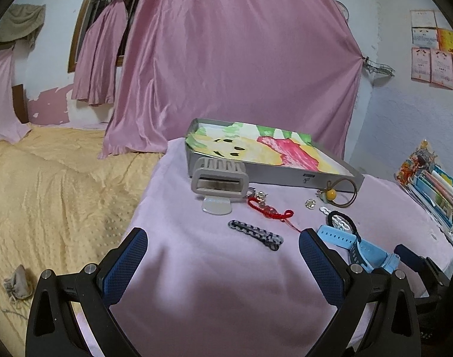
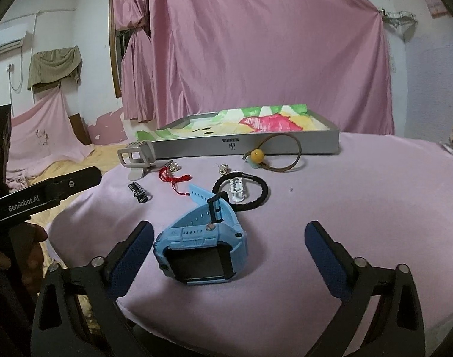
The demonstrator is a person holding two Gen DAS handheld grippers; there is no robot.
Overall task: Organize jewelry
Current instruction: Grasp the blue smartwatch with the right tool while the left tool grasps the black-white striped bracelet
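A blue watch (image 2: 201, 250) lies on the pink cloth between my open right gripper's (image 2: 229, 235) fingers, nearer the left one; it also shows in the left wrist view (image 1: 360, 248). Beyond it lie a black braided band (image 2: 241, 192) with a white clip (image 2: 237, 189), a red cord (image 2: 174, 177), a black-and-white chain (image 1: 254, 234), small silver pieces (image 2: 223, 168), and a brown hair tie with a yellow bead (image 2: 274, 156). The grey tray (image 2: 247, 145) with a painted liner stands behind. My left gripper (image 1: 223, 242) is open and empty, short of the chain.
A grey clip-like holder (image 1: 219, 181) stands at the tray's left corner. The table's left edge drops to a yellow bed (image 1: 53, 184). Books (image 1: 437, 187) stand at the right edge. Pink curtains hang behind.
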